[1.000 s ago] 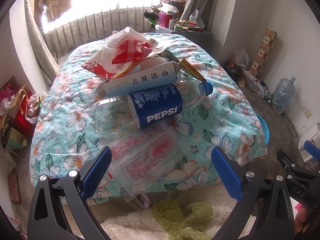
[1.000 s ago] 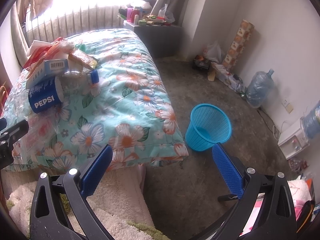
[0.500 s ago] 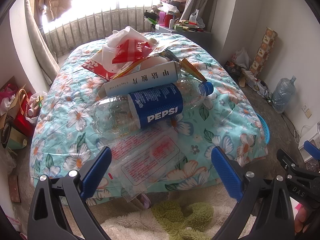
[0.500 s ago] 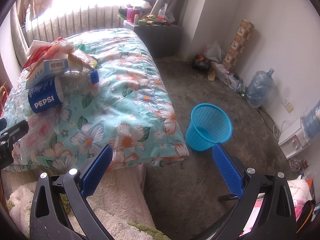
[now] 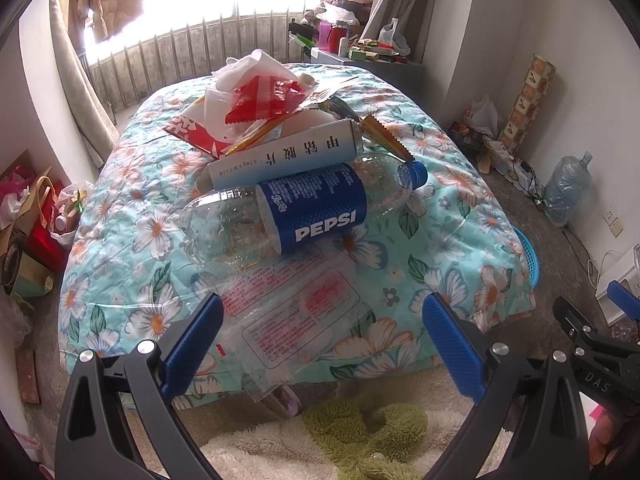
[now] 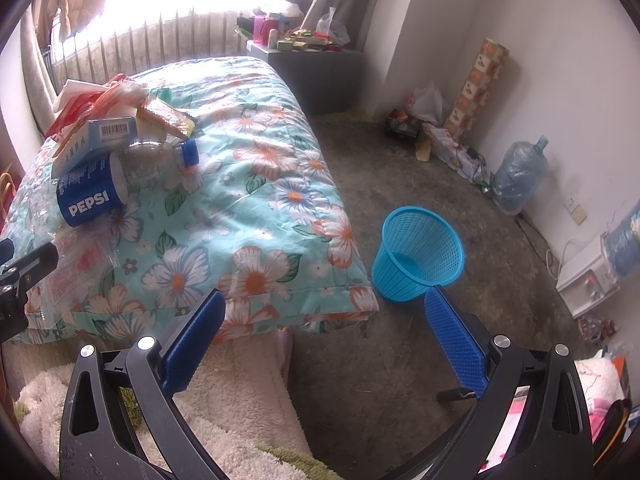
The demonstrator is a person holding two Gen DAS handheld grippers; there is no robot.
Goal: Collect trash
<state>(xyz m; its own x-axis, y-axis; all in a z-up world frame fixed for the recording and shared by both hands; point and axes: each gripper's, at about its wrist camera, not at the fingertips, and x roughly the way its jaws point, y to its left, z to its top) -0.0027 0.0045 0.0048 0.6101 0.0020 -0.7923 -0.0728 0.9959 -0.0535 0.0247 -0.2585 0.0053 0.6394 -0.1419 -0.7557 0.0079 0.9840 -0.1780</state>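
While nothing has shifted over the last second, both the left hand-held gripper (image 5: 322, 344) and right hand-held gripper (image 6: 324, 338) hover with jaws apart, empty, near the trash pile (image 5: 280, 136) on the bed (image 5: 440, 216), so collecting into the blue basket (image 6: 418, 254) at right has not begun.

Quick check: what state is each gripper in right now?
Left gripper: open, holding nothing, facing the trash on the bed.
Right gripper: open, holding nothing.

L cam faces bed (image 5: 440, 216); R cam, floor; both share it.
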